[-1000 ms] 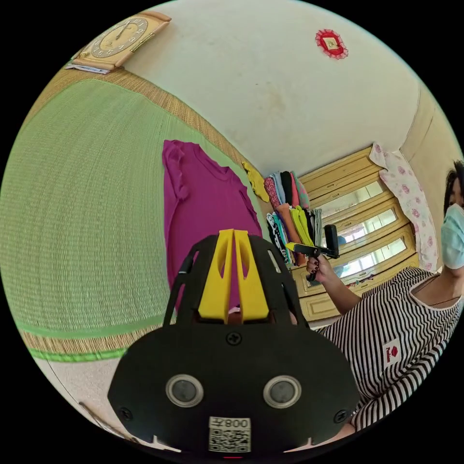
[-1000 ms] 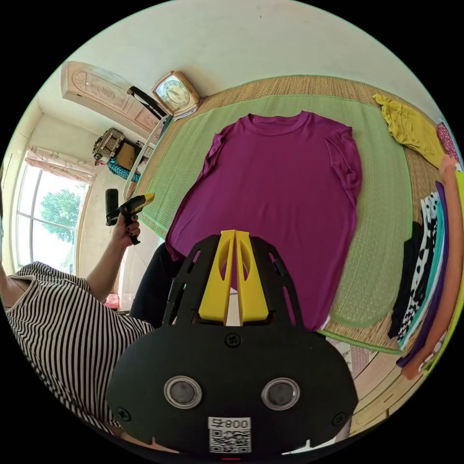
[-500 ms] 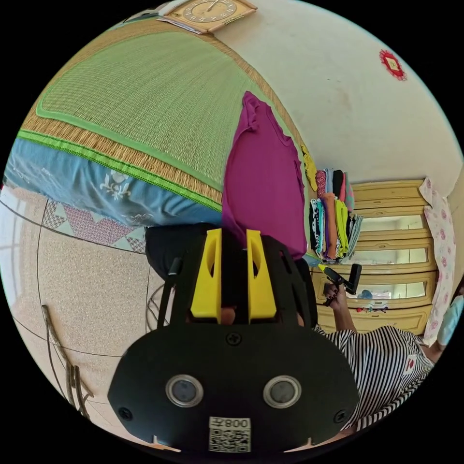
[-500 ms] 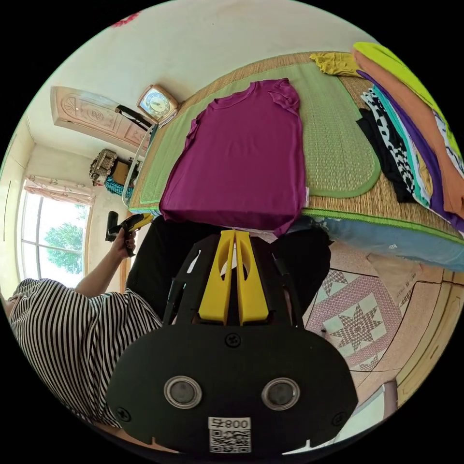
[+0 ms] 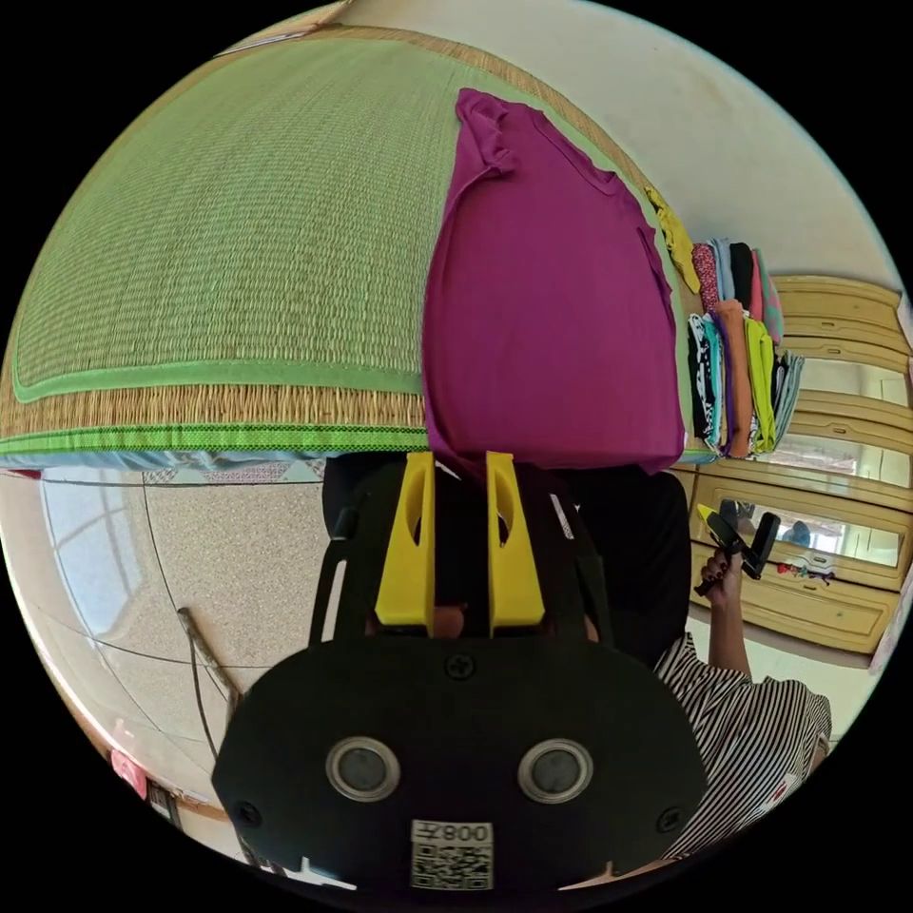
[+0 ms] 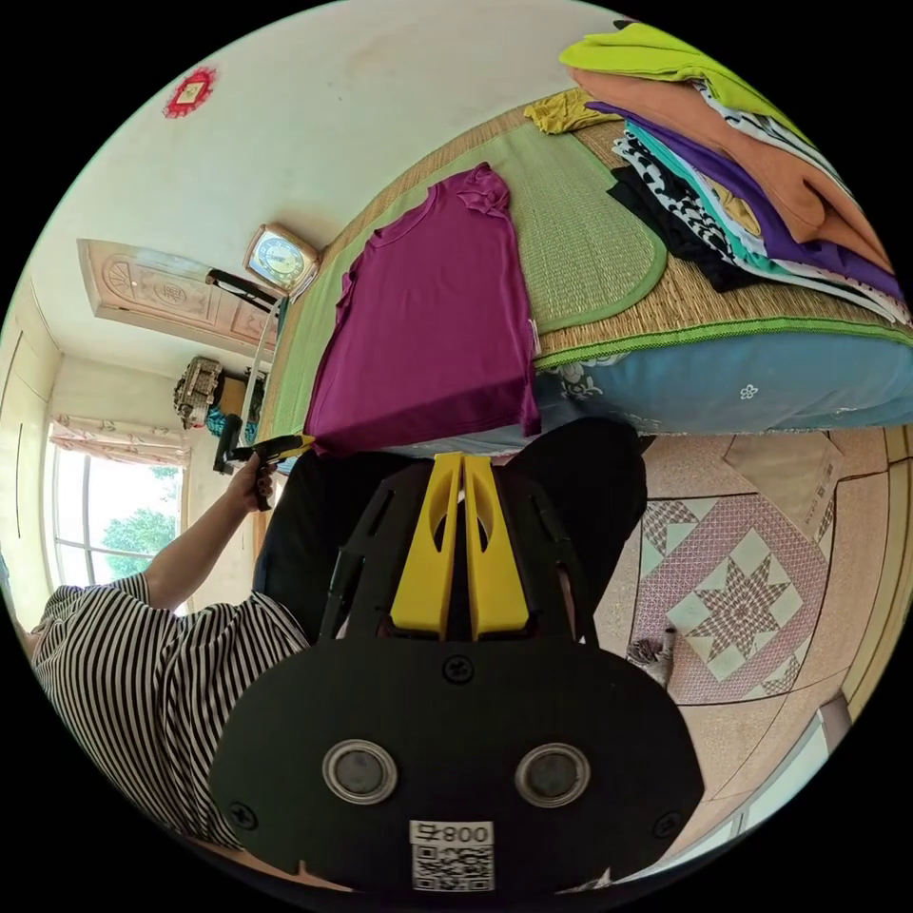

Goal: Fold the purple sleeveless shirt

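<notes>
You had bright, even daylight in both views. In the right gripper view it came from the tall curtained window (image 6: 100, 514), which was blown out to near white around the green tree outside. In the left gripper view the polished speckled floor (image 5: 114, 561) carried a pale bluish glare patch. The flat purple sleeveless shirt (image 5: 547, 314) was evenly lit and sharp, with hardly any shadow on the woven green straw mat (image 5: 219, 219). Fisheye bending curved the mat's border and the pale wall (image 6: 314, 105) strongly towards each circular rim, beyond which everything was black.
</notes>
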Available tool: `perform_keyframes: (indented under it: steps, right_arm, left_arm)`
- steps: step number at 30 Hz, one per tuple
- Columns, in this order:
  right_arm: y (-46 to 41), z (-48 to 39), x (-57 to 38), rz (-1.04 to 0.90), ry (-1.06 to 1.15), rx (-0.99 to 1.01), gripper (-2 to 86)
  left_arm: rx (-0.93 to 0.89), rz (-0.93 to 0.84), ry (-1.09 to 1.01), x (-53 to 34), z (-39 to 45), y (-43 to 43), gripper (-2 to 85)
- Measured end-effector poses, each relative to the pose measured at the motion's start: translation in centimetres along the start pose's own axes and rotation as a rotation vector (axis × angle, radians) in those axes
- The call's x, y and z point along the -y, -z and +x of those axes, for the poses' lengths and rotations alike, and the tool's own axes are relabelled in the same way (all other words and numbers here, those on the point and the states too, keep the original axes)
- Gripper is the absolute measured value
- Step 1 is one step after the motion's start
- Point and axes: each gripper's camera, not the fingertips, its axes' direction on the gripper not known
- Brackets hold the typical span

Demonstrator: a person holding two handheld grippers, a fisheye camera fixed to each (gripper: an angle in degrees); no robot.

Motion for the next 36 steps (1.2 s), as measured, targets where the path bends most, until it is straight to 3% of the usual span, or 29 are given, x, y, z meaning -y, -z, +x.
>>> perform_keyframes:
  steps: [8,17,27,36]
  right_arm:
    - [-1.7,1.1,1.8,-0.022,-0.045,-0.163,5.1]
    - [-6.7,2.0,7.3,-0.193,-0.003,-0.211,8.1]
    - [-10.9,3.4,11.4,-0.325,0.019,-0.313,6.6]
    - [-10.7,5.4,11.7,-0.338,0.053,-0.243,3.0]
  left_arm:
    - [0.057,-0.041,0.007,-0.6,1.2,-1.3,3.9]
    - [0.074,-0.101,-0.062,-1.1,3.0,-2.6,7.1]
    - [0.169,-0.152,-0.061,-1.8,3.8,-3.9,4.1]
    - [0.08,-0.115,-0.021,-3.8,2.1,-3.2,2.0]
